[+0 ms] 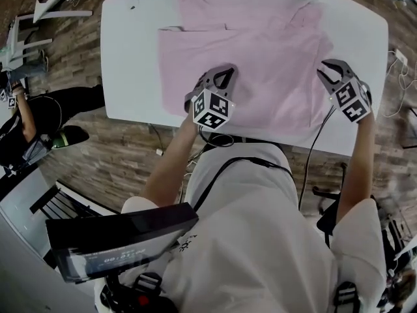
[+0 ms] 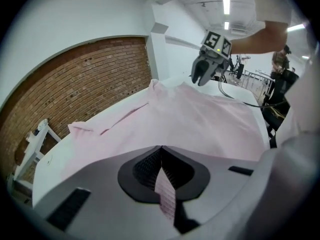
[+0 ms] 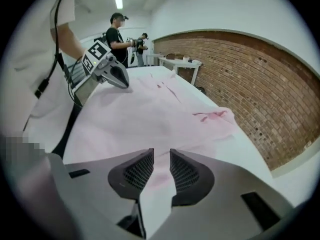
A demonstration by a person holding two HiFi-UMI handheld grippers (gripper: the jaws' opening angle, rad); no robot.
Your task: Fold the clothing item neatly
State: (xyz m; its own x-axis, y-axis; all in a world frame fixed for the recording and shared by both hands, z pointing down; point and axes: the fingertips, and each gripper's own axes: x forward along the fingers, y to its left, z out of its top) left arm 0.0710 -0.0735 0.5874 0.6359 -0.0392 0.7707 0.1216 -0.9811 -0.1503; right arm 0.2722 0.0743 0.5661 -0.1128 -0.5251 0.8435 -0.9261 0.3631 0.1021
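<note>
Nearby, bystander (image 1: 29, 126); pink shirt (image 1: 260, 51) over table (image 1: 130, 57)

White table (image 1: 130, 44); brick wall (image 3: 240, 74); wood-plank floor (image 1: 124, 155); black-clad bystander (image 3: 116, 36)

White table (image 1: 130, 57), wood-plank floor (image 1: 117, 155), brick wall (image 2: 85, 84), ceiling strip lights (image 2: 226, 5).

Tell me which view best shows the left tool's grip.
Left gripper view: the left tool is shut on a shirt fold, seen close. Head view shows only its top; right gripper view shows it small, side-on.
</note>
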